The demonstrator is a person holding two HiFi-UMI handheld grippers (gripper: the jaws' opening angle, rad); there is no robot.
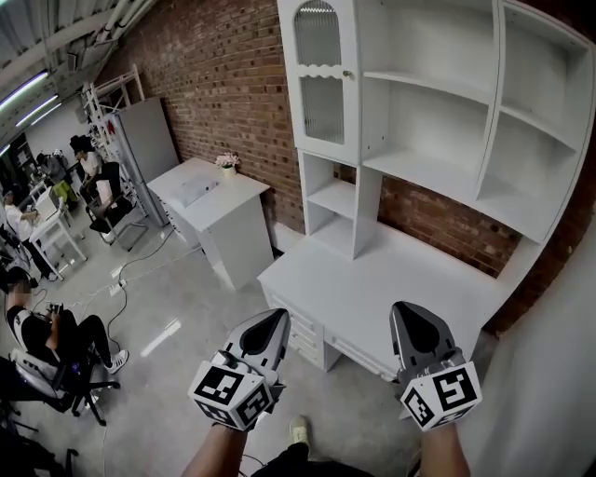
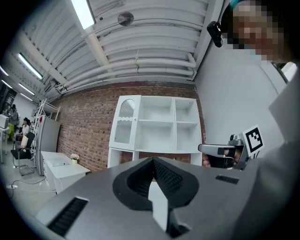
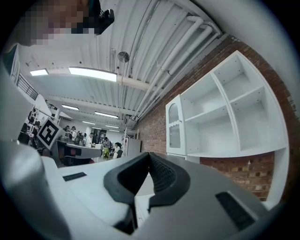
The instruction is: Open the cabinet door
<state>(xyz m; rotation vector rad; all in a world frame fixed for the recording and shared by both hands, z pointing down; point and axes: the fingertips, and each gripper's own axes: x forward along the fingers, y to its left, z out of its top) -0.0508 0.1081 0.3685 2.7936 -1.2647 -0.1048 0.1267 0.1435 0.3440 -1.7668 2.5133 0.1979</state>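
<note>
Left hand-held gripper (image 1: 276,319) and right hand-held gripper (image 1: 411,313), both pressed together and empty, could merely bump the door (image 1: 319,79) knob (image 1: 346,74) unless spread first.

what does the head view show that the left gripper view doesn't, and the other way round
Only the head view: the desk top with its drawers, the person's shoe, and both claws from above, left claw and right claw, each shut and empty.
Only the left gripper view: the ceiling pipes and a strip light.
Both: the white shelf unit with its cabinet door closed, the brick wall, and the side cabinet with a flower pot.
</note>
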